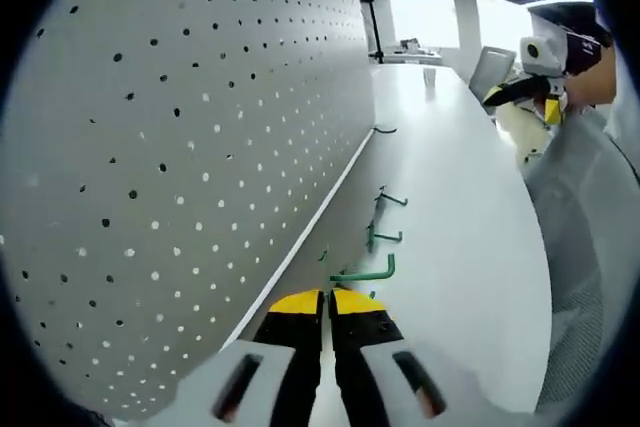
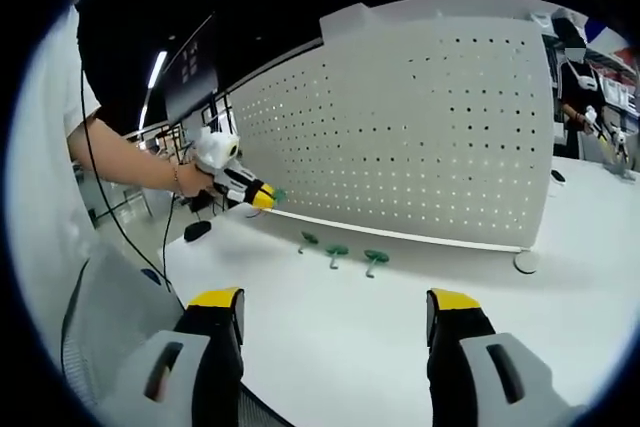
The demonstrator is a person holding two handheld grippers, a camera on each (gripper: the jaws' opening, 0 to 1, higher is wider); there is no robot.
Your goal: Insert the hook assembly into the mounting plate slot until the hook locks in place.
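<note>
Left gripper [image 1: 327, 309] jaws pinching a thin green hook [image 1: 366, 271] by the white pegboard [image 1: 190, 147], three more green hooks [image 2: 337, 250] lying on the white worktop [image 2: 400, 317], right gripper [image 2: 335, 322] jaws gaping wide, holding nothing

The tall white perforated pegboard panel [image 2: 420, 137] looked like painted sheet metal, matt and smooth between its round holes. The long white tabletop [image 1: 450, 207] had a smooth laminate-like face with a soft sheen under the ceiling lights. The small green hooks [image 1: 372, 272] appeared to be thin bent wire with a glossy coating. The left gripper [image 1: 328, 309] and right gripper [image 2: 335, 312] had matt black plastic-looking jaws with yellow tips, set on smooth pale grey plastic bodies.
</note>
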